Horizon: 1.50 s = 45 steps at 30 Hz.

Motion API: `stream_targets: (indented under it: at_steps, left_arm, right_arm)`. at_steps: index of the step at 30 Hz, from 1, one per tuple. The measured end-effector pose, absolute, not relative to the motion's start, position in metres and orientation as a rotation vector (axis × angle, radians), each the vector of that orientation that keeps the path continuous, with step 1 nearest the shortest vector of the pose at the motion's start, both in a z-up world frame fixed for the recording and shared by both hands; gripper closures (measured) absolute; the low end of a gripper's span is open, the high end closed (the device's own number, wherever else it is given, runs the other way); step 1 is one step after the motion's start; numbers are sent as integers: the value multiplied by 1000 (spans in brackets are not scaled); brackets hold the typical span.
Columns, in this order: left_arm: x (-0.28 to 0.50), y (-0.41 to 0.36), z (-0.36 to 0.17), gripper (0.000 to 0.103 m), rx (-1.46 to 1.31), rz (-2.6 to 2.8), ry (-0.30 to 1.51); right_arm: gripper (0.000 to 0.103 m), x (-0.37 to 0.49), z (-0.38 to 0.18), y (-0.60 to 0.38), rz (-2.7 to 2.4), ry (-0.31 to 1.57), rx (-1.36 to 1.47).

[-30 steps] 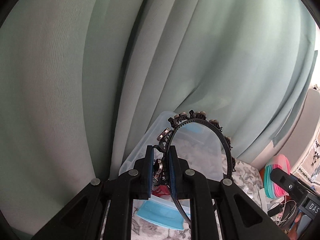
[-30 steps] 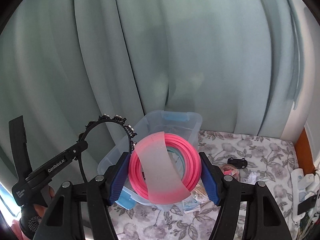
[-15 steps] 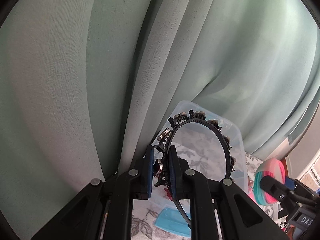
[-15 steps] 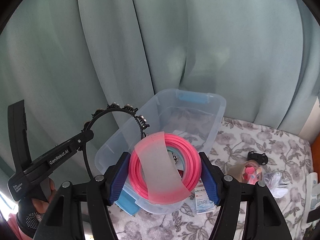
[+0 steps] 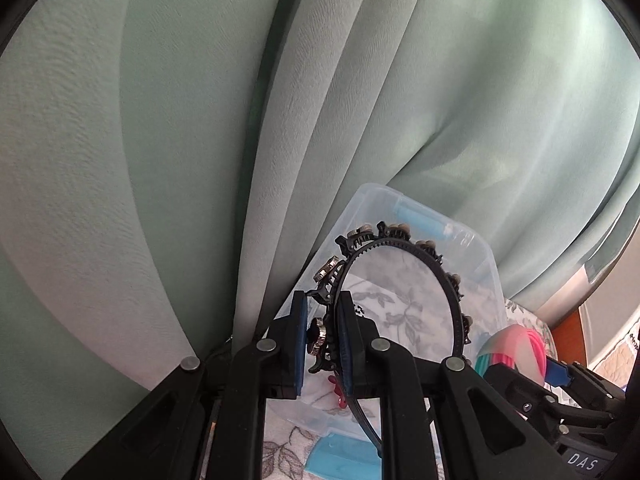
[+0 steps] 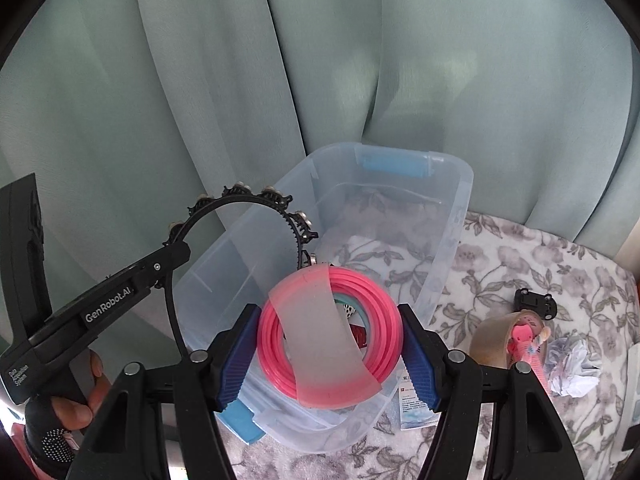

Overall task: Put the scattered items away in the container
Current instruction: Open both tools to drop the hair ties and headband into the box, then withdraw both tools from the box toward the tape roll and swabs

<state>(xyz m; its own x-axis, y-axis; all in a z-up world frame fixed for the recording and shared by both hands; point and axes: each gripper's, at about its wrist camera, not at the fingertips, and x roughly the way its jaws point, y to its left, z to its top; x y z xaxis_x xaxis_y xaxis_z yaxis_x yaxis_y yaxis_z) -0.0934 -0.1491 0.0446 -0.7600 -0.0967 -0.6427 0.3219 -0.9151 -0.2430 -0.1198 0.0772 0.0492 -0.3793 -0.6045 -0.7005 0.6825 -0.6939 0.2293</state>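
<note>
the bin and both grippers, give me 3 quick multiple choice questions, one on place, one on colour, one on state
1. Where does the tape roll sit?
A. inside the bin
B. on the floral cloth, right of the bin
C. in the left gripper

2. What colour is the hoop stack in the right gripper?
A. mostly pink
B. yellow
C. black

3. What is the left gripper doing?
A. hanging open and empty
B. shut on the black headband
C. shut on the bin's rim

Answers: 1 B, the roll rests on the floral cloth outside the clear bin. 2 A, pink rings show between the blue pads. 3 B, both pads pinch the headband's studded side.
</note>
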Motion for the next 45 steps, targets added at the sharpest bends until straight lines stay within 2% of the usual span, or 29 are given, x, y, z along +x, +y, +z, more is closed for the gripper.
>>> stream_targets:
  at_steps: [2, 4, 6, 10, 14, 19, 21, 24, 29, 32, 34, 45]
  left_arm:
    - [-98, -148, 42, 87, 966, -2704, 511]
    - [-98, -148, 41, 80, 969, -2712, 526]
    - [-99, -146, 42, 79, 977, -2719, 524]
    - [-97, -145, 43, 60, 995, -2728, 513]
    - [-97, -143, 42, 58, 1008, -2729, 519]
    - [-95, -139, 43, 44, 1014, -2734, 523]
    - [-96, -136, 43, 38, 1022, -2736, 517]
    - [-95, -131, 45, 32, 1030, -2742, 498]
    - [-91, -124, 51, 28, 1031, -2764, 484]
    - [-87, -121, 55, 25, 1028, -2772, 480]
    - [-85, -119, 57, 20, 1029, -2773, 476]
    - [-68, -99, 78, 17, 972, -2793, 383]
  right_arm:
    - [32, -121, 47, 74, -2107, 139, 1026]
    - [32, -122, 44, 72, -2103, 150, 1036]
    - [32, -122, 41, 70, -2107, 165, 1043]
    - [31, -121, 40, 69, -2104, 173, 1033]
    - [30, -120, 41, 69, -2104, 183, 1024]
    - [29, -119, 40, 71, -2106, 183, 1033]
    - [28, -118, 42, 72, -2106, 181, 1032]
    - [19, -115, 44, 74, -2116, 189, 1025]
    - [3, -111, 48, 80, -2143, 176, 1022]
    - [0, -109, 52, 85, -2156, 165, 1014]
    - [0, -106, 55, 89, -2161, 155, 1011]
    - [0, -88, 71, 110, -2215, 126, 974]
